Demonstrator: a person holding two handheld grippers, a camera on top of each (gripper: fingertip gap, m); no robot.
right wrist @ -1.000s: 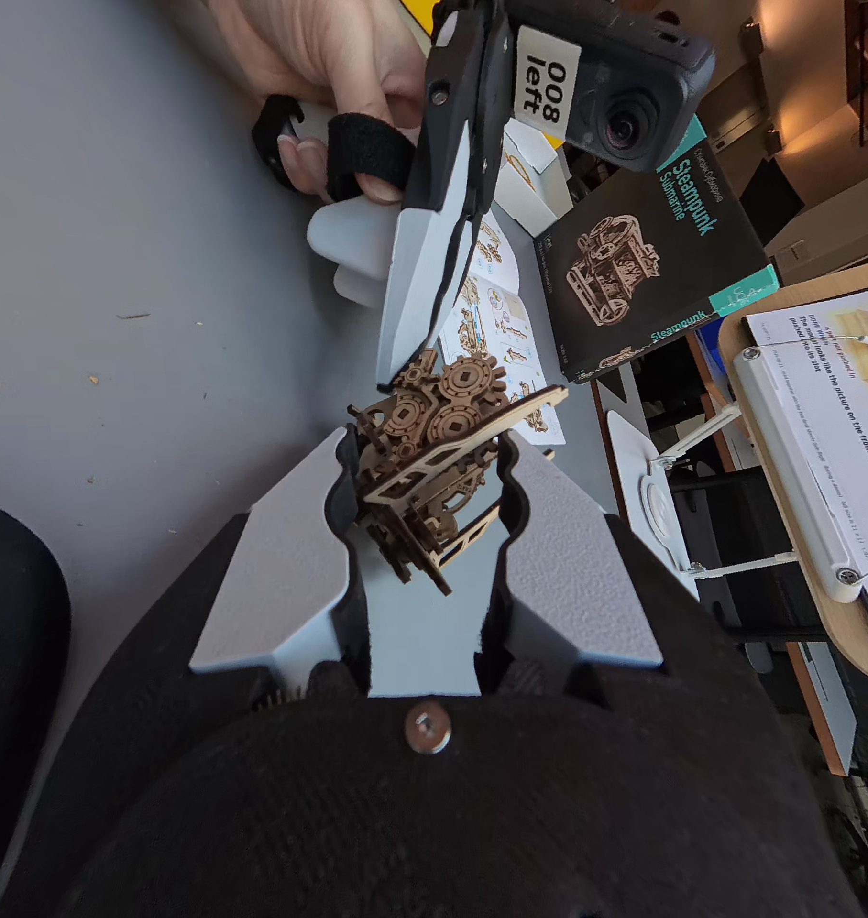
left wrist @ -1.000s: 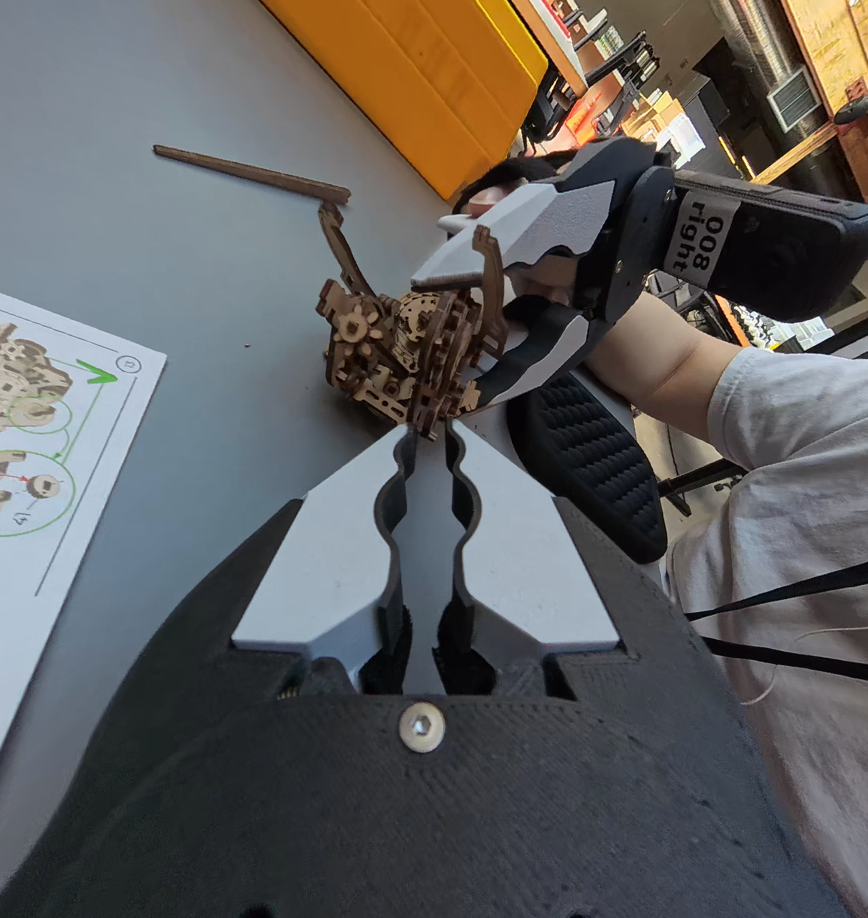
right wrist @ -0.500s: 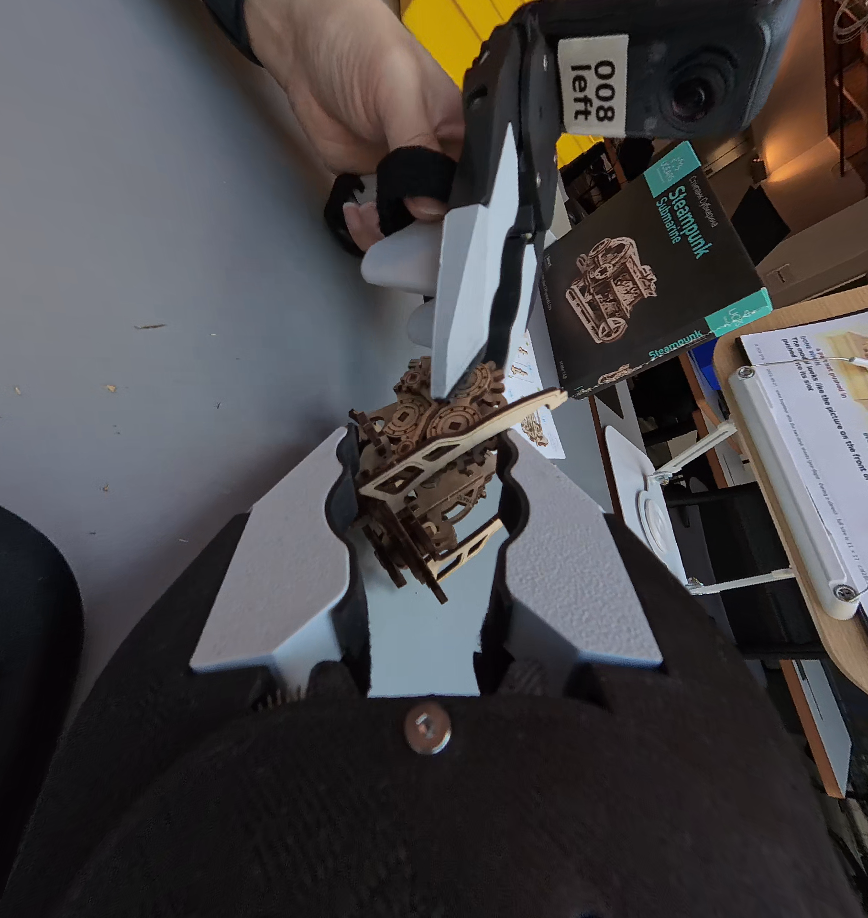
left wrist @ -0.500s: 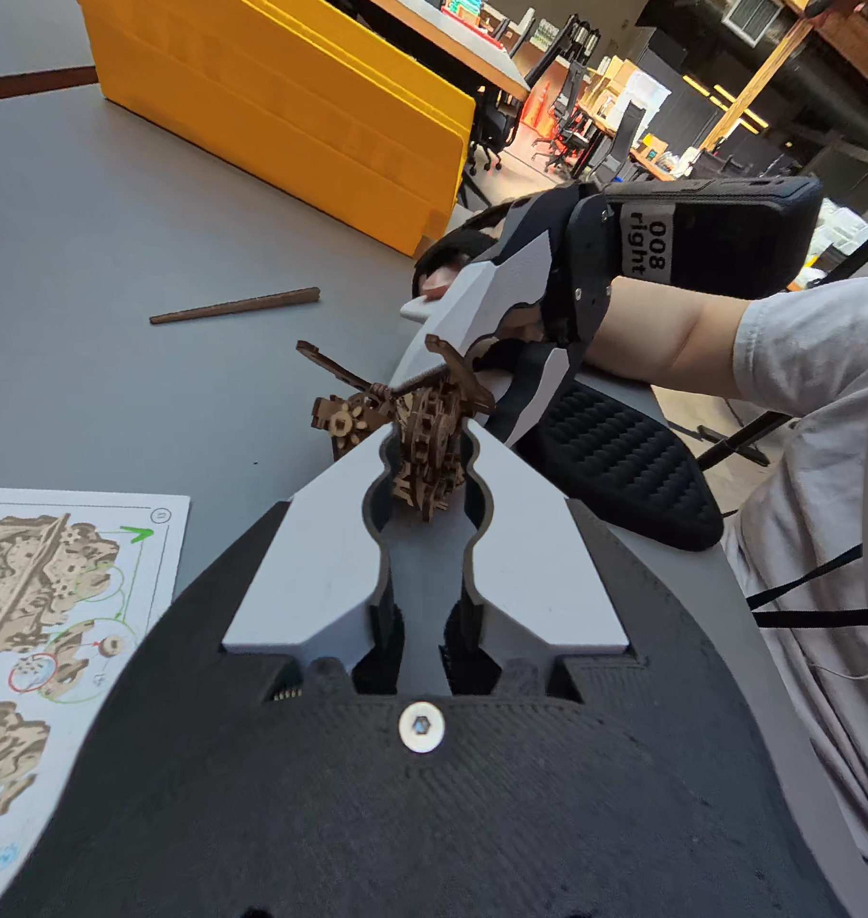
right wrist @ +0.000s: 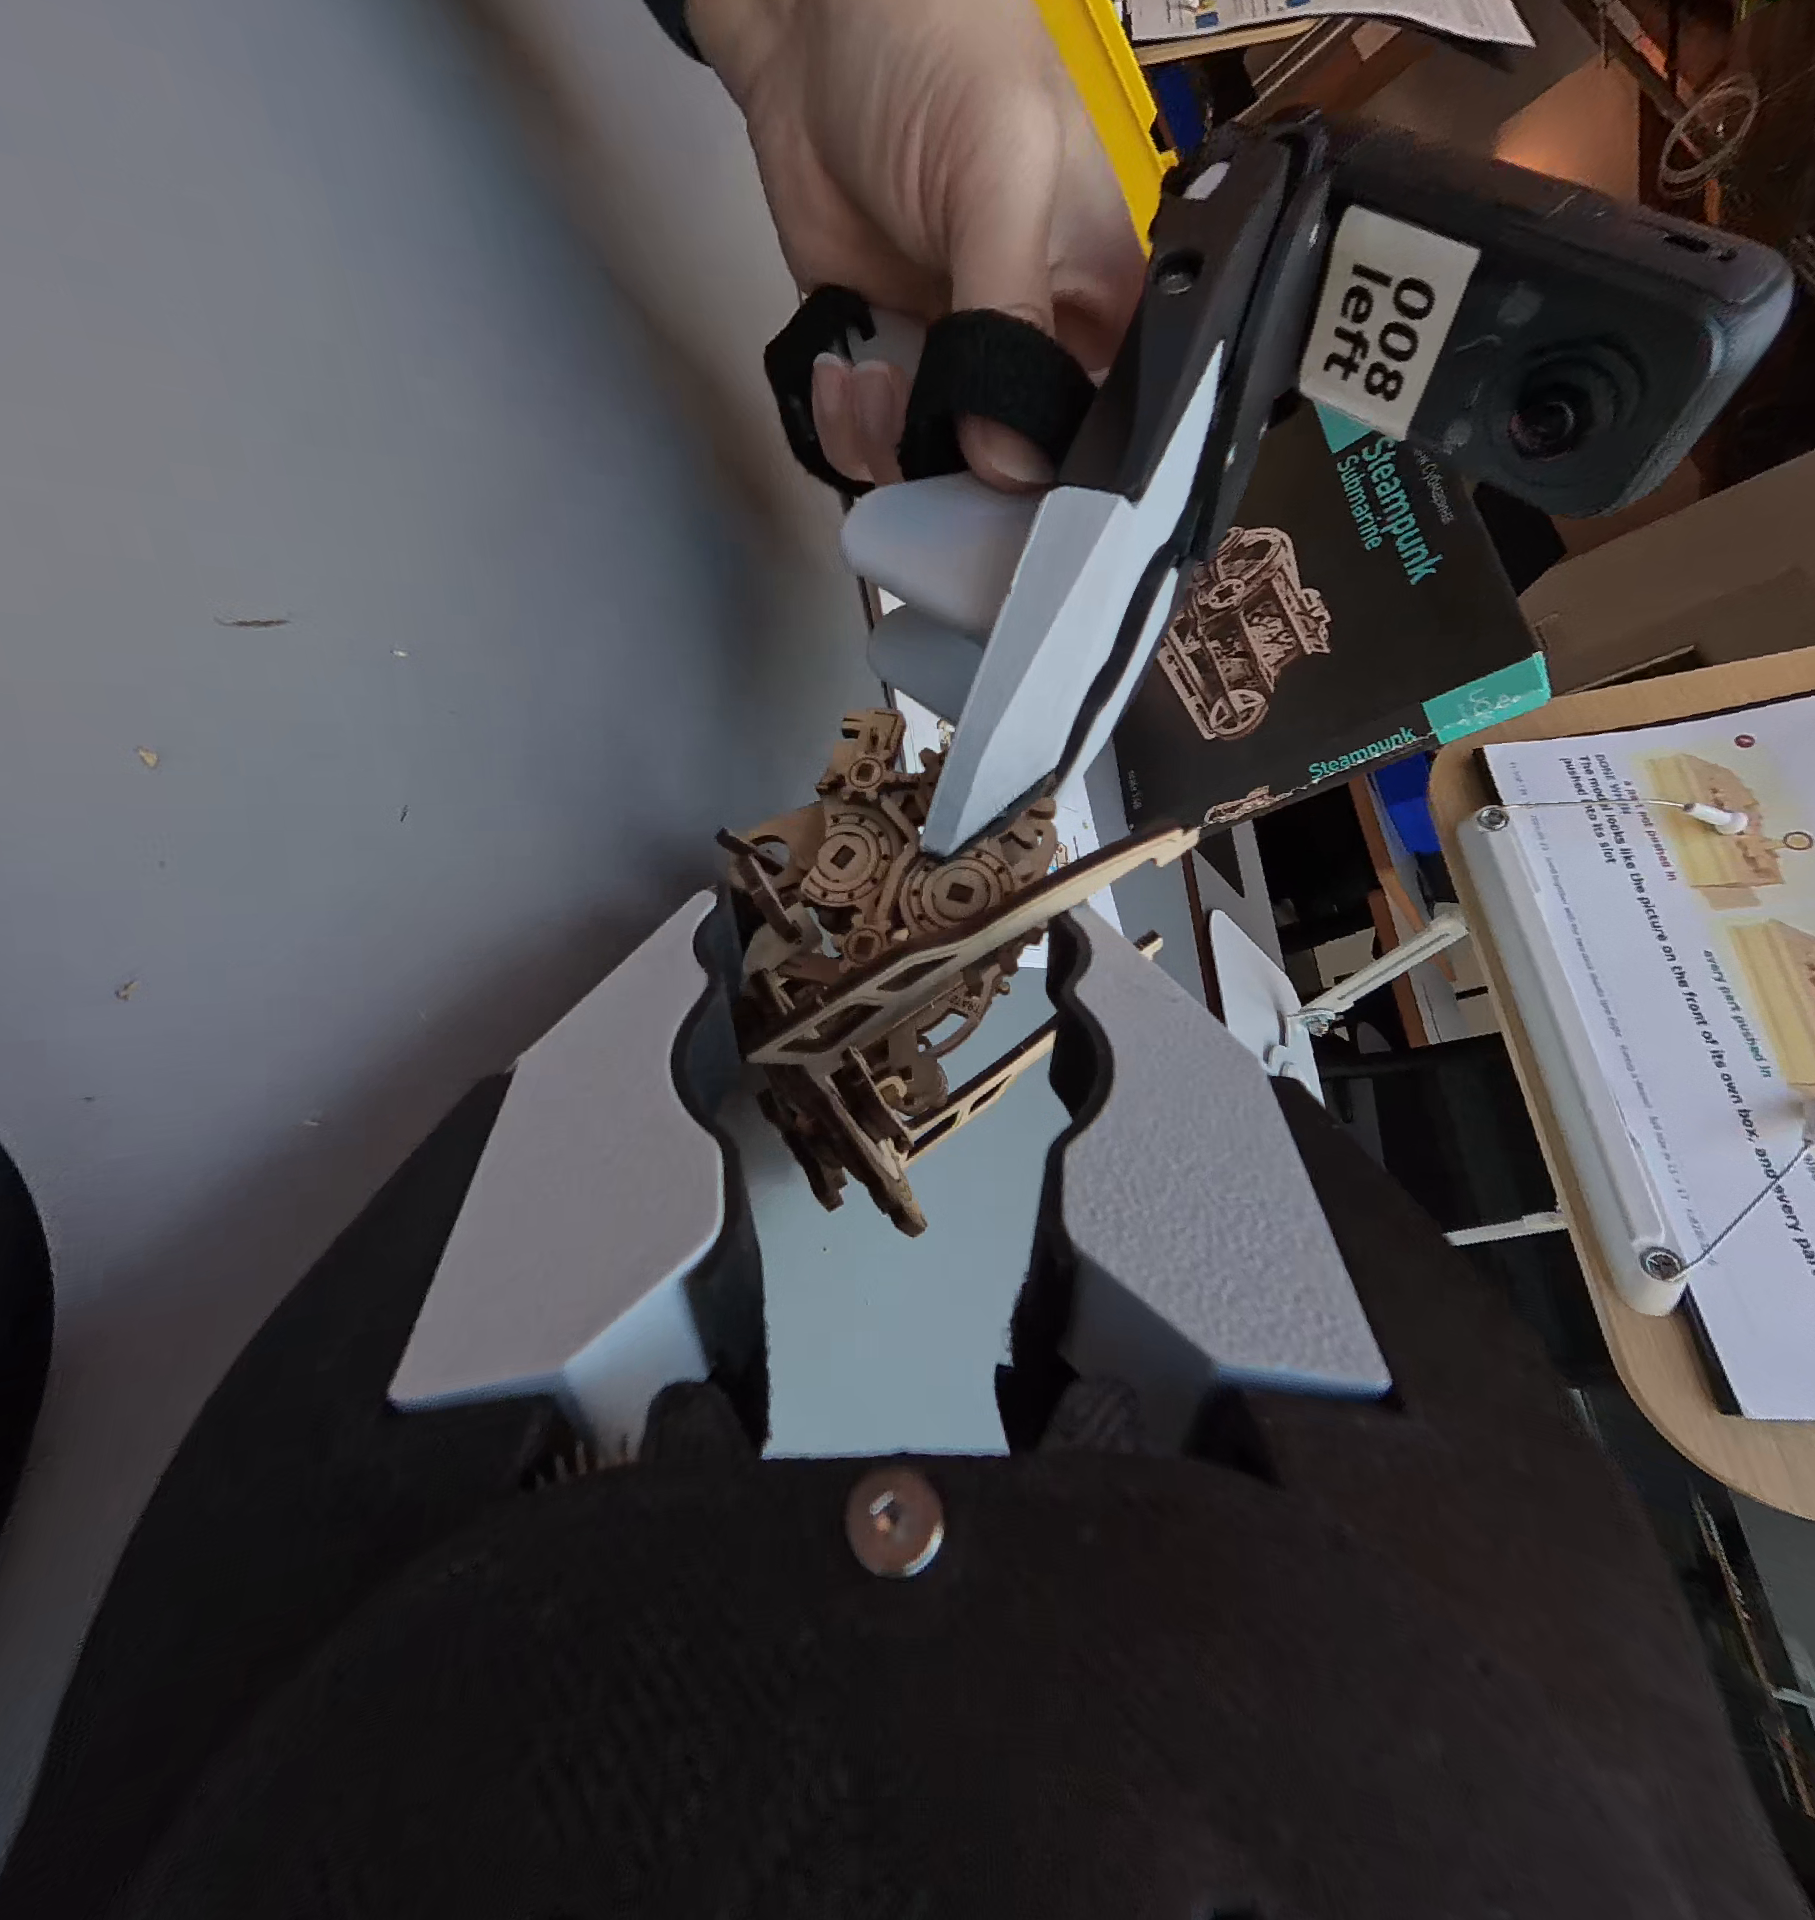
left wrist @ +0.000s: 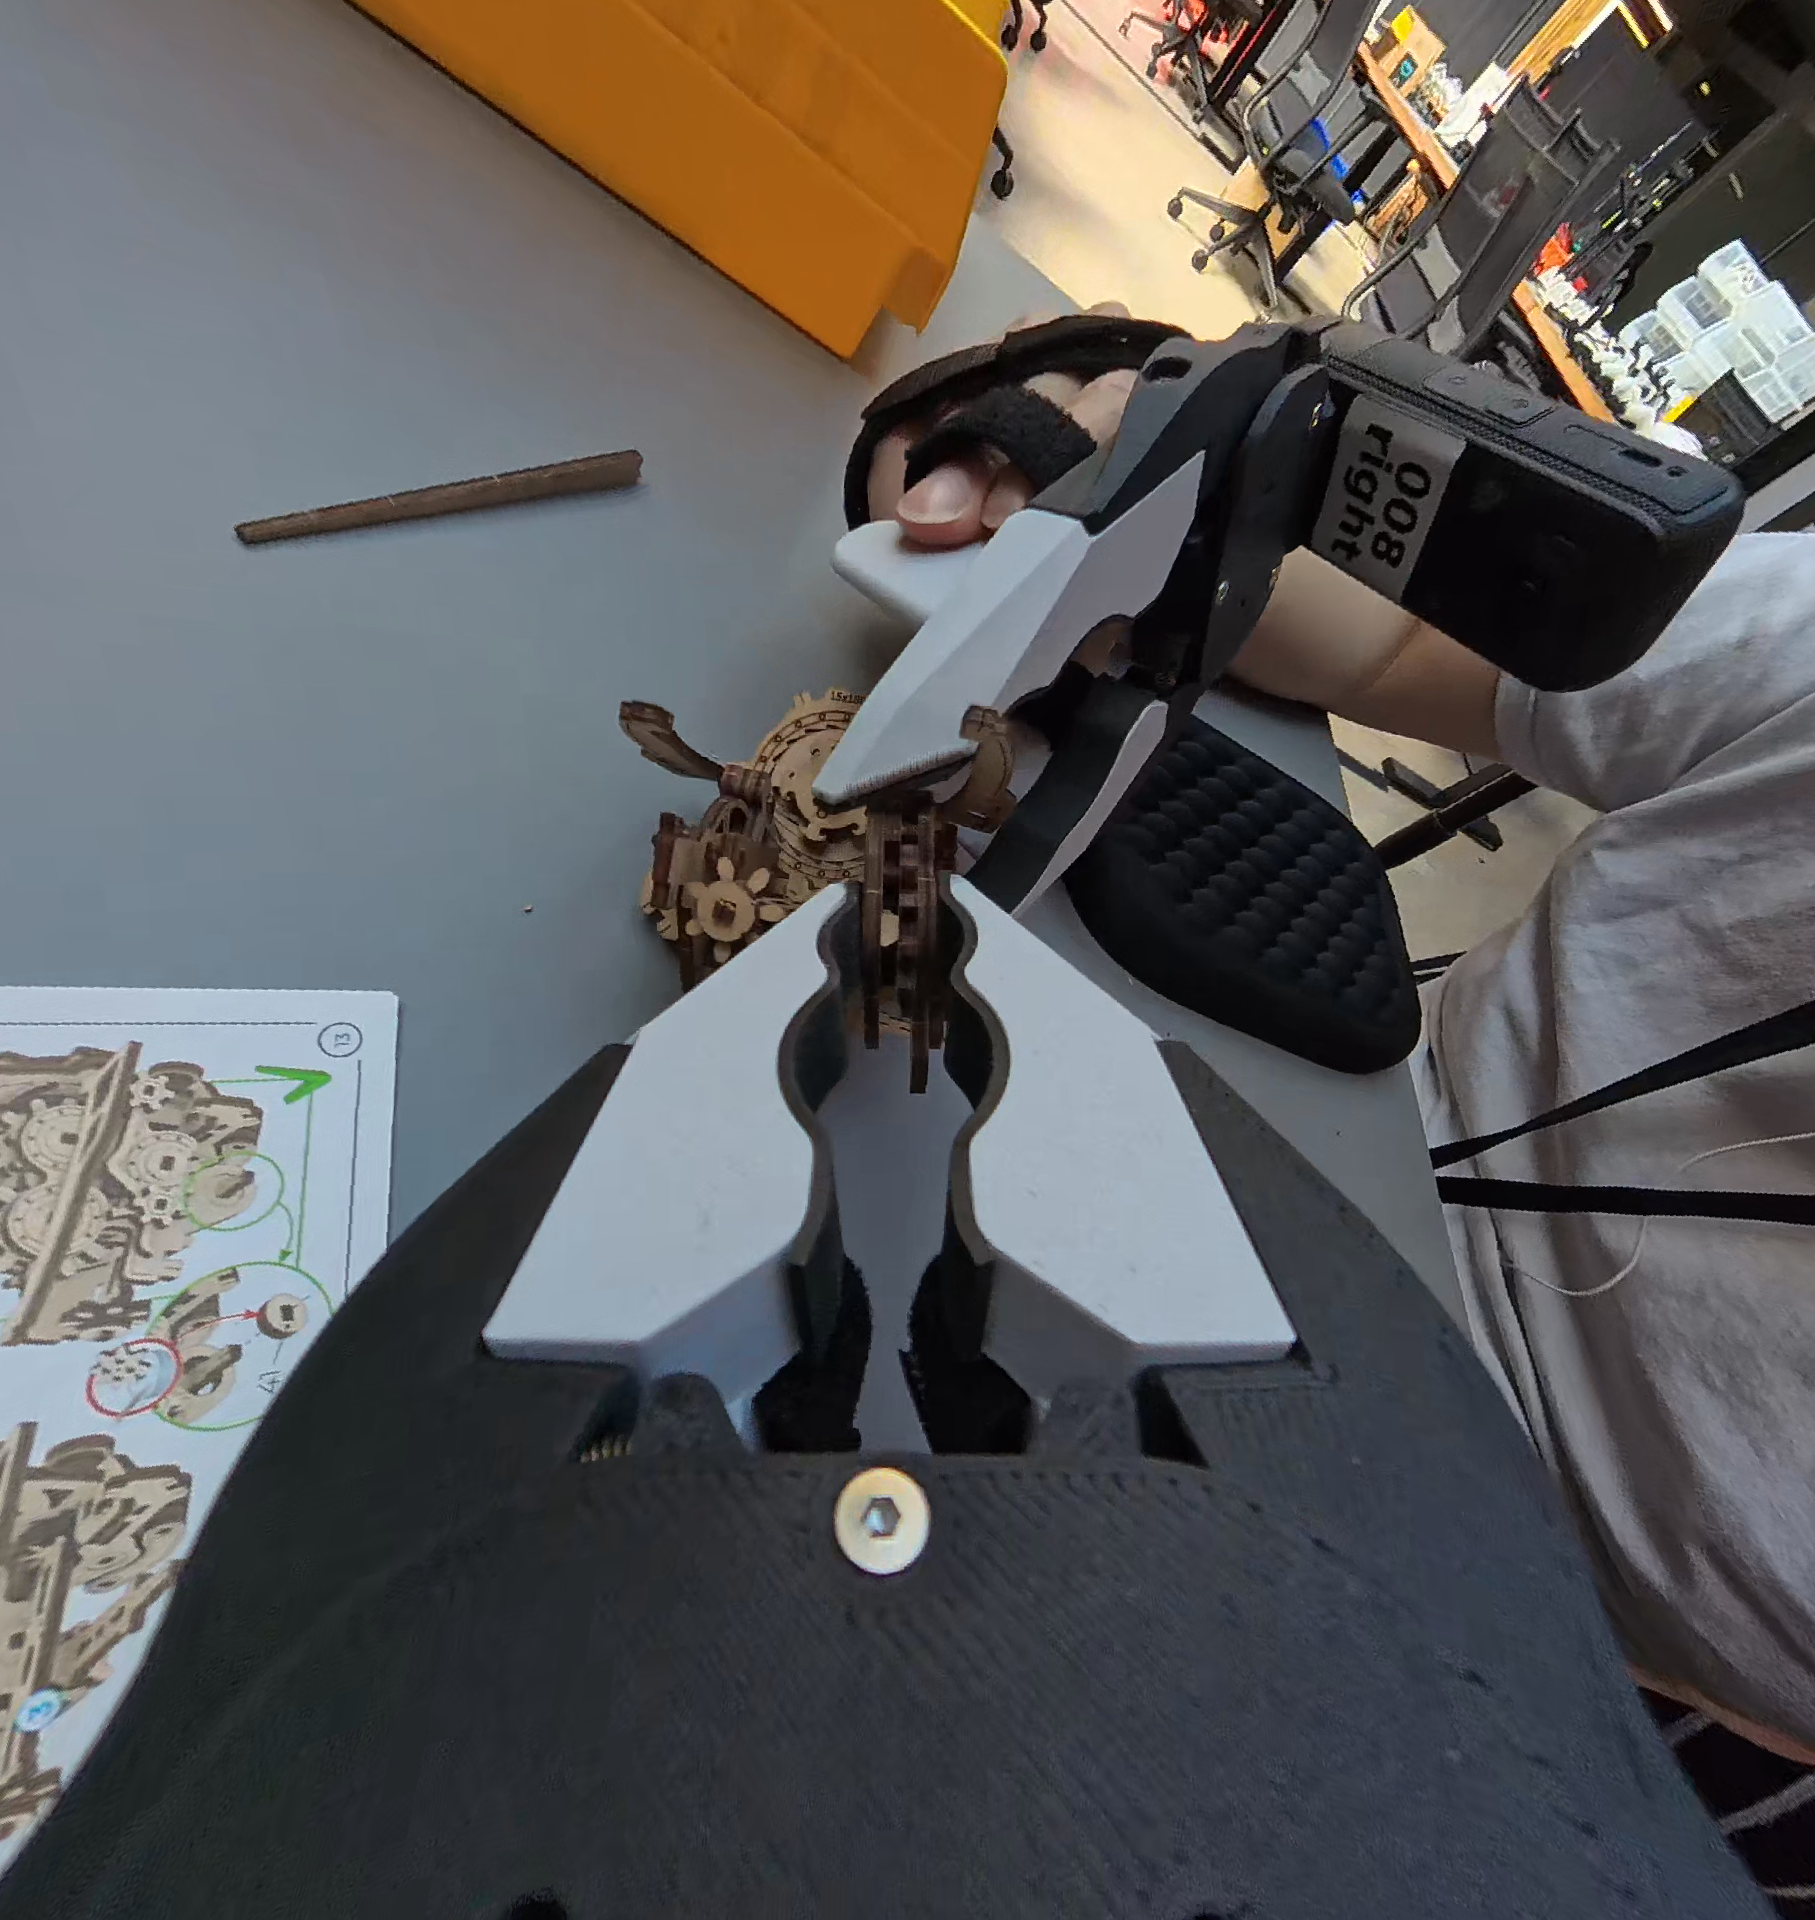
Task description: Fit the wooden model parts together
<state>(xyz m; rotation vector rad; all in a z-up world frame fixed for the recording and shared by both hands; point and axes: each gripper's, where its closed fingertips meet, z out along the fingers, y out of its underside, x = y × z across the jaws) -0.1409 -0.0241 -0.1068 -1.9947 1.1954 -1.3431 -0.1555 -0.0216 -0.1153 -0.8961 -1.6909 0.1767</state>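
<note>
You work over a plain grey table (left wrist: 259, 675), with an open workshop of desks and chairs behind it. Ahead and to the left of your left gripper (left wrist: 898, 914) a yellow bin (left wrist: 695, 135) sits at the table's far edge; a thin brown wooden stick (left wrist: 441, 497) lies alone on the table between that bin and the printed instruction sheet (left wrist: 103, 1195) just left of the gripper. A black textured pad (left wrist: 1267, 914) lies to its right, under your right forearm. Beyond your right gripper (right wrist: 887, 935) a dark kit box (right wrist: 1318, 623) stands, and a clipboard with paper (right wrist: 1661, 1039) is off to its right.

The wooden model (right wrist: 872, 987) is held above the table between both tools. Your right gripper is clamped across its body, and a long flat strip of the model slants up and to the right past that gripper's right finger. Your left gripper pinches a narrow stack of gear-like plates (left wrist: 898, 935) edge-on, its fingers nearly together, the plates running in line with the fingers.
</note>
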